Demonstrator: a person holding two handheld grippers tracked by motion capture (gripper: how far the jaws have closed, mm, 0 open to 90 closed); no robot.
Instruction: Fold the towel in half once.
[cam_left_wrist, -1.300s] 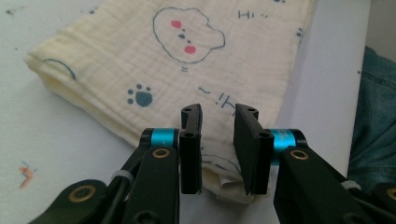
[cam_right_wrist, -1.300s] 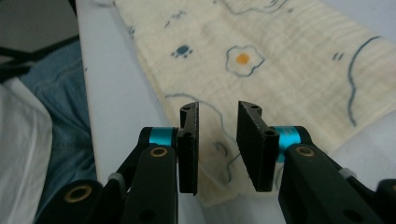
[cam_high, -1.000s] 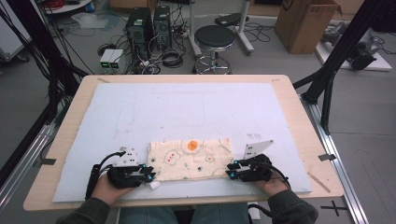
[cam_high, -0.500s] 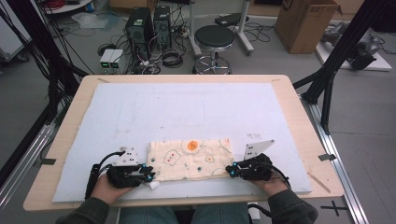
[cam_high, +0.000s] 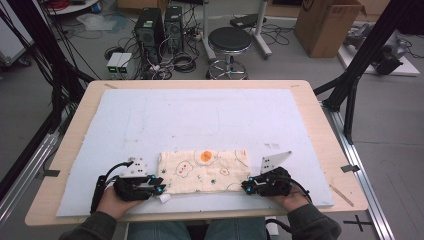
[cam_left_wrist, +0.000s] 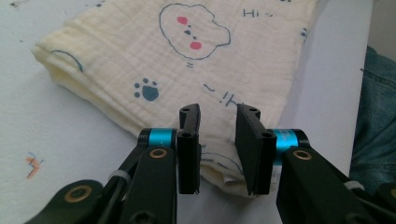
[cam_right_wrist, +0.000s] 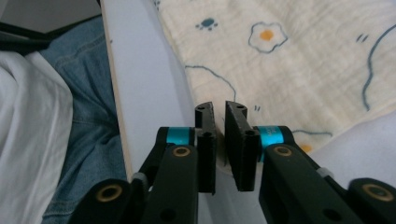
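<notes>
Cream muslin cloth (cam_high: 204, 171), folded, on the pale blue mat (cam_high: 200, 120) near the table's front edge.
Left gripper (cam_left_wrist: 218, 140): jaws set a moderate gap apart over the cloth's near left corner, just opening, pads clear. Right gripper (cam_right_wrist: 219, 140): jaws narrowed to a slit at the cloth's near right corner, just opening slightly; a pinch on the edge cannot be told.

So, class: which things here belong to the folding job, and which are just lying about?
In the job:
cloth
left tongs
right tongs
blue mat

Lying about:
stool
cardboard box
computer towers
</notes>
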